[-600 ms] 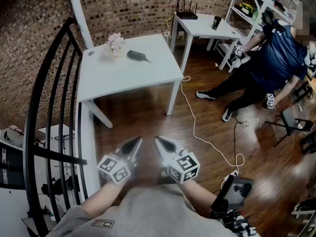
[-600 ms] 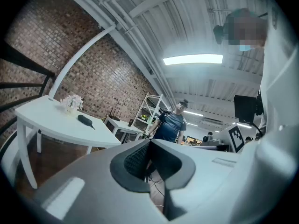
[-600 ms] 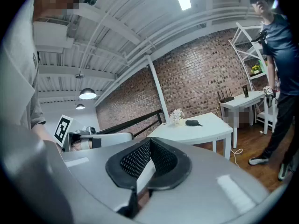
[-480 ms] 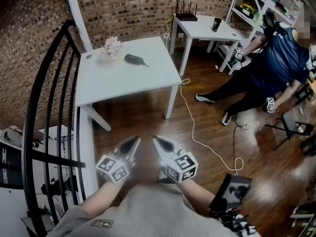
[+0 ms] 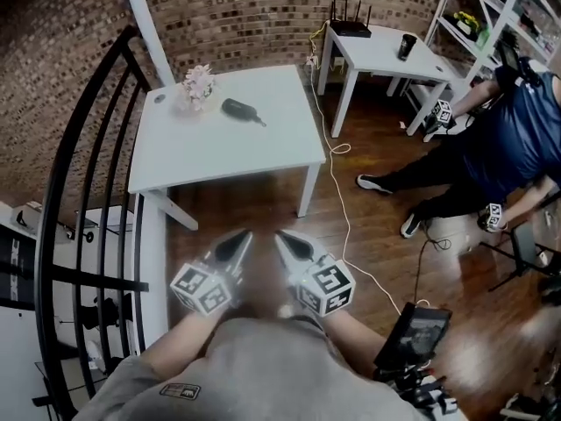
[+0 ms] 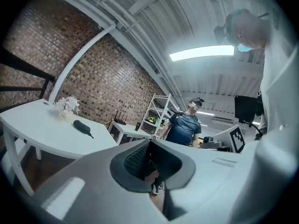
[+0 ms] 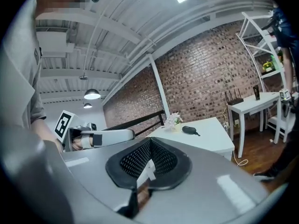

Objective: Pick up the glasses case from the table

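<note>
Glasses case: the dark glasses case (image 5: pixel 241 110) is lying on the white table (image 5: pixel 219 152), in the upper middle of the head view. It is near the table's far edge, and nothing is touching it.
Beside the case: a small pot of pale flowers (image 5: pixel 198 84) is placed just to the left of it, apart from it.
Left gripper: the left gripper (image 5: pixel 240 237) is held low in the frame, close to the person's body. Its jaws are pressed together, and nothing is seen between them.
Right gripper: the right gripper (image 5: pixel 284 239) is held just beside the left one. Its jaws are also closed tip to tip and are empty.
Between grippers and table: only bare wooden floor (image 5: pixel 254 209) is seen there. Both grippers are well apart from the case.
Left side: a black metal railing (image 5: pixel 74 200) runs along the left side of the frame, beside the table.
Right of the table: a white cable (image 5: pixel 347 202) is laid over the floor, past the table's front right leg.
Further back: a smaller white table (image 5: pixel 386 57) is standing at the upper right. A black router (image 5: pixel 351 29) and a dark cup (image 5: pixel 407 46) are on it.
Right edge: a person in a dark blue shirt (image 5: pixel 517 143) is crouched by a white shelf unit (image 5: pixel 478 11).
Background: a brick wall (image 5: pixel 254 7) is seen behind both tables.
</note>
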Demonstrator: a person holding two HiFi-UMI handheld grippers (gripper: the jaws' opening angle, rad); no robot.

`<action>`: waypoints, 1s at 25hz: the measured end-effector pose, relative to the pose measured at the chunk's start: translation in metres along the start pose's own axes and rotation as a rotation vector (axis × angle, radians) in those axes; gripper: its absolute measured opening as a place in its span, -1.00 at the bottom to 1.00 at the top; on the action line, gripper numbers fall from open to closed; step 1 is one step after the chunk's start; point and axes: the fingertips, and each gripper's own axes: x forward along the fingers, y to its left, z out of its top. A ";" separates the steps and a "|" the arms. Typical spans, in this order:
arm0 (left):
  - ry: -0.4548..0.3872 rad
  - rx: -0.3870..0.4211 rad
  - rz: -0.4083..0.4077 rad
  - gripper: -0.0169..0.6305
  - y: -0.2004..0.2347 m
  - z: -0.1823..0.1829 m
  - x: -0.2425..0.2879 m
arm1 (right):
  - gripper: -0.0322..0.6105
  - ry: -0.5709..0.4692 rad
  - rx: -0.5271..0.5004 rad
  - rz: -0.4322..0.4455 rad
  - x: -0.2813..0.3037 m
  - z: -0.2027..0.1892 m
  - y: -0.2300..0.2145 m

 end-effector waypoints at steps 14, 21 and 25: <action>0.004 -0.038 0.033 -0.94 0.114 0.021 0.063 | -0.86 0.049 -0.012 0.007 0.117 0.007 -0.058; 0.016 -0.048 0.008 -0.94 0.190 0.039 0.109 | -0.86 0.105 -0.035 -0.052 0.192 0.016 -0.106; 0.042 0.025 0.002 -0.94 0.241 0.058 0.131 | -0.86 0.139 -0.062 -0.080 0.241 0.029 -0.124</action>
